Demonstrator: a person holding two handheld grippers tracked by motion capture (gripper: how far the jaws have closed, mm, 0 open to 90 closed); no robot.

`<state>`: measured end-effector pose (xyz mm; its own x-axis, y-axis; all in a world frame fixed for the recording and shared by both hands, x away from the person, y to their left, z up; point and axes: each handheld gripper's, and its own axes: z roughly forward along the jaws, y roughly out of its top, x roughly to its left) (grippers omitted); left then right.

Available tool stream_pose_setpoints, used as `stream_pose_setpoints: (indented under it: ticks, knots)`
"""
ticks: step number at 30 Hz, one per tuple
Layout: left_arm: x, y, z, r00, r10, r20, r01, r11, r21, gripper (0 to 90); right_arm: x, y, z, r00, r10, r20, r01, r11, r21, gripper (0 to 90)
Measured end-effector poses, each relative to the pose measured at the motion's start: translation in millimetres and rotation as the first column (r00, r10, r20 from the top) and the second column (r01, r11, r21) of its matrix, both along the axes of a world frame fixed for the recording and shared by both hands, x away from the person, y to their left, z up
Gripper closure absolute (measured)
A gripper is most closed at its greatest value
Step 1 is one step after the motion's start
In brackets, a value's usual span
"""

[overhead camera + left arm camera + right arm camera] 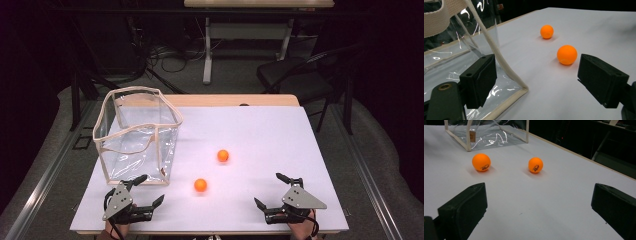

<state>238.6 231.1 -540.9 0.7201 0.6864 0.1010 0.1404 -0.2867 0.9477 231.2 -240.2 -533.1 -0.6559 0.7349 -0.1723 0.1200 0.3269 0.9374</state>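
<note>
Two orange balls lie on the white table [270,125]: one nearer me [200,185] [567,54] [481,162], one farther back [223,155] [547,31] [535,165]. A clear bag with cream trim [135,132] [501,58] [489,135] stands open-topped at the left. My left gripper [152,188] [536,82] rests at the front left, open and empty, its left jaw close to the bag's front corner. At the front right my right gripper [267,188] [536,212] is open and empty, with both balls ahead of it.
A black folding chair [300,75] stands beyond the table's far right corner. A desk frame [207,45] and loose cables [165,55] are on the floor behind. The table's front edge runs just below both hands.
</note>
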Motion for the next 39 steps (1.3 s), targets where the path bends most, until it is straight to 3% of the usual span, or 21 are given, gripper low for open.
stream_pose_setpoints:
  ticks: [15, 27, 39]
  knots:
    - [0.3, 0.9, -2.0, 0.9998, 0.001, -0.019, -0.001, 0.9997, 0.024, 15.8, 7.1, 8.2, -2.1, 0.9986, 0.028, -0.044, -0.029, 0.999, -0.021, 0.0]
    - [3.7, -2.8, -3.3, 0.9994, -0.016, -0.030, 0.017, 0.9992, 0.036, 15.8, 8.4, 23.0, -2.5, 0.9961, 0.048, -0.074, -0.054, 0.995, -0.081, 0.0]
    - [5.5, -5.2, -3.8, 0.9989, -0.031, -0.035, 0.033, 0.9982, 0.049, 15.9, 12.6, 42.3, 1.3, 0.9875, 0.094, -0.127, -0.109, 0.988, -0.112, 0.0]
